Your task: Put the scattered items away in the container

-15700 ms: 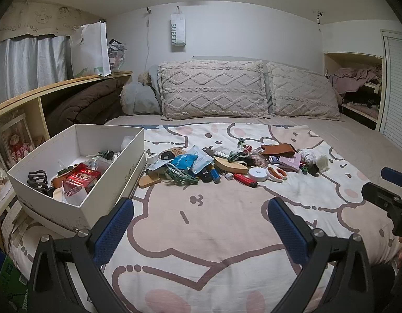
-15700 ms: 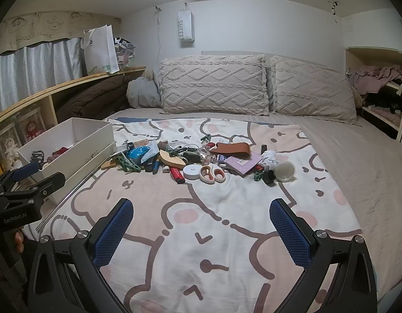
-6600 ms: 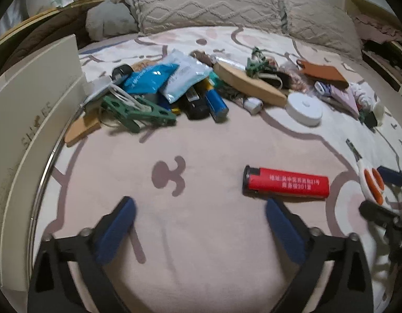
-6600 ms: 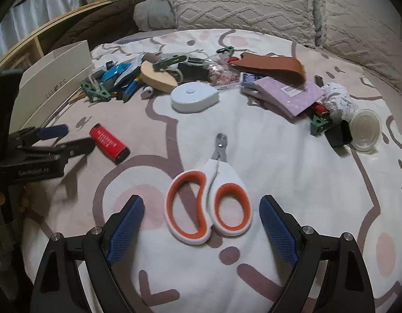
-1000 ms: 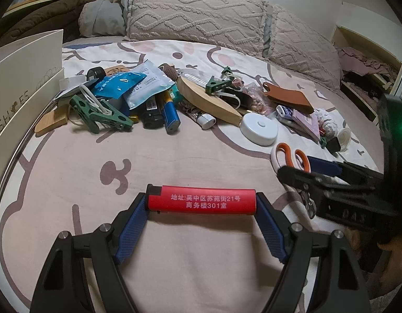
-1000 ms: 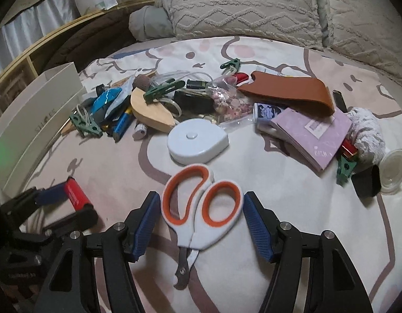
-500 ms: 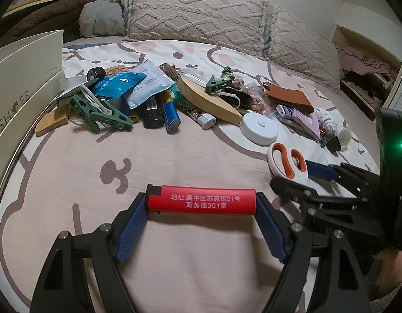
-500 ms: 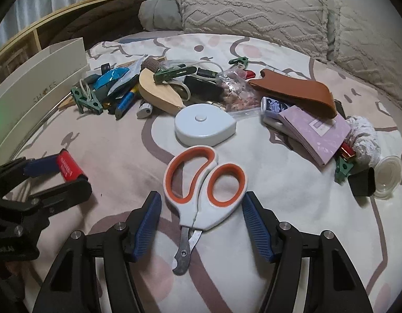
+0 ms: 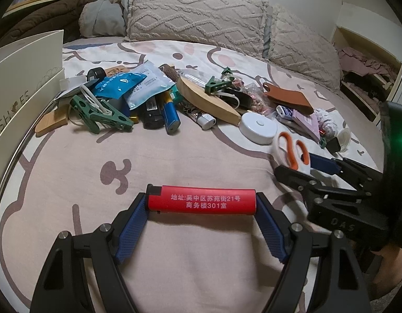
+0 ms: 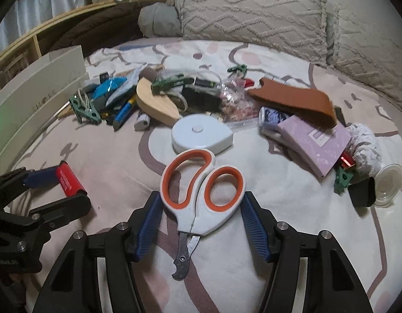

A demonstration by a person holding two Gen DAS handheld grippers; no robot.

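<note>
A bed spread with a cartoon-printed sheet point(image 9: 201, 274) fills both views, cable-knit pillows point(image 9: 198, 15) along its head and a white shoebox point(image 9: 23, 78) at its left edge, the container for this tidy-up. Since a few seconds ago, when the red lighter point(image 9: 201, 201) and the orange-handled scissors point(image 10: 201, 190) lay loose on the sheet ahead of open claws, each tool has taken one item: the left gripper point(image 9: 201, 217) now clamps the lighter lengthwise, a blue pad on each end, its wide spacing unchanged over the last second, so the grip looks settled. The right gripper point(image 10: 201, 214) has its pads against both outer sides of the scissors' white handles at about half its span, and in the last second the scissors have tipped, the short blades now pointing back toward the camera. The left wrist view shows them seemingly lifted off the sheet. Judged from this, both picks are made and the carry to the shoebox comes next. The main clutter, a white tape measure point(image 10: 202, 135), batteries point(image 9: 171, 114), green clips point(image 9: 102, 114), a brown leather pouch point(image 10: 292, 101) and a lilac booklet point(image 10: 318, 143), remains heaped across the bed's middle, none of it yet boxed.
</note>
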